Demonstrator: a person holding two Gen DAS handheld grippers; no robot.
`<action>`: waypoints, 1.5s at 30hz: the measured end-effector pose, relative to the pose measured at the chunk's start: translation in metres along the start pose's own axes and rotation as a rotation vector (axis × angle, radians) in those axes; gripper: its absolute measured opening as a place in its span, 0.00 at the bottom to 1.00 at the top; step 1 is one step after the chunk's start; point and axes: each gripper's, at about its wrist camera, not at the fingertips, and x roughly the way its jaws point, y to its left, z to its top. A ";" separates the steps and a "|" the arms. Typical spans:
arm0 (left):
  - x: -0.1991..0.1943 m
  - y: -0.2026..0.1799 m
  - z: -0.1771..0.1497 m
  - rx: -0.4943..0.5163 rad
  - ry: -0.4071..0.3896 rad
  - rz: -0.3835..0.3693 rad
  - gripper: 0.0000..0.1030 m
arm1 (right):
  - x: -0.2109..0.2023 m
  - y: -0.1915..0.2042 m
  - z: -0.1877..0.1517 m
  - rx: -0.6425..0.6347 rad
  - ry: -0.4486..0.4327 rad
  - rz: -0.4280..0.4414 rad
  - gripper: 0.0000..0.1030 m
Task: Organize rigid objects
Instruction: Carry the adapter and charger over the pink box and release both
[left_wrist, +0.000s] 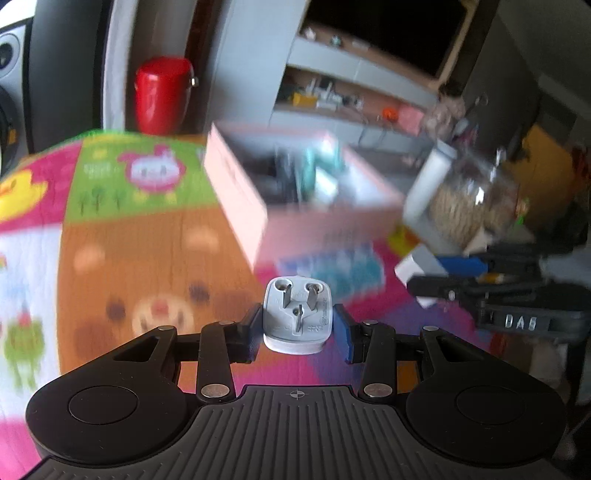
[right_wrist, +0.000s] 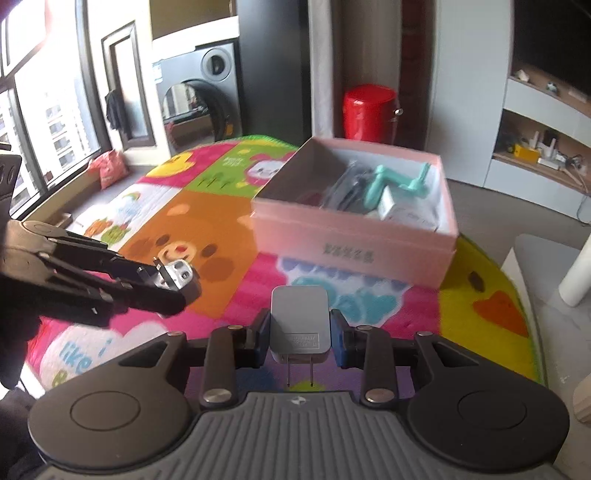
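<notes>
Your left gripper (left_wrist: 297, 326) is clamped on a white three-pin plug adapter (left_wrist: 296, 316), its blue pads (left_wrist: 341, 334) pressing the adapter's two sides and the three metal pins facing forward and upward. Your right gripper (right_wrist: 299, 334) is closed on a grey two-prong wall charger (right_wrist: 299, 320), held flat side up with the two prongs pointing back toward the camera. Both grippers hang above the cartoon play mat (right_wrist: 207, 236), over its pink and purple patches near the edge closest to you. The open pink cardboard box (right_wrist: 354, 247) sits on the mat ahead of both grippers, toward the mat's far right part. Inside the box lie a teal plastic piece (right_wrist: 399, 181), a small white box (right_wrist: 391, 206) and some dark items too jumbled to name. From the right wrist view, the left gripper (right_wrist: 173, 284) with its adapter (right_wrist: 181, 277) hangs to the left, above the brown bear panel. A red bin (right_wrist: 367, 110) stands on the floor beyond the mat's far edge.
</notes>
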 end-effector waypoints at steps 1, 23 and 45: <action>-0.002 0.002 0.018 -0.002 -0.030 -0.004 0.43 | -0.001 -0.004 0.008 0.008 -0.021 -0.004 0.31; 0.023 0.022 0.003 -0.043 -0.122 0.209 0.42 | 0.058 -0.042 -0.004 0.198 -0.031 -0.164 0.67; 0.065 -0.007 -0.052 0.005 -0.132 0.369 0.72 | 0.097 -0.016 -0.025 0.203 0.015 -0.275 1.00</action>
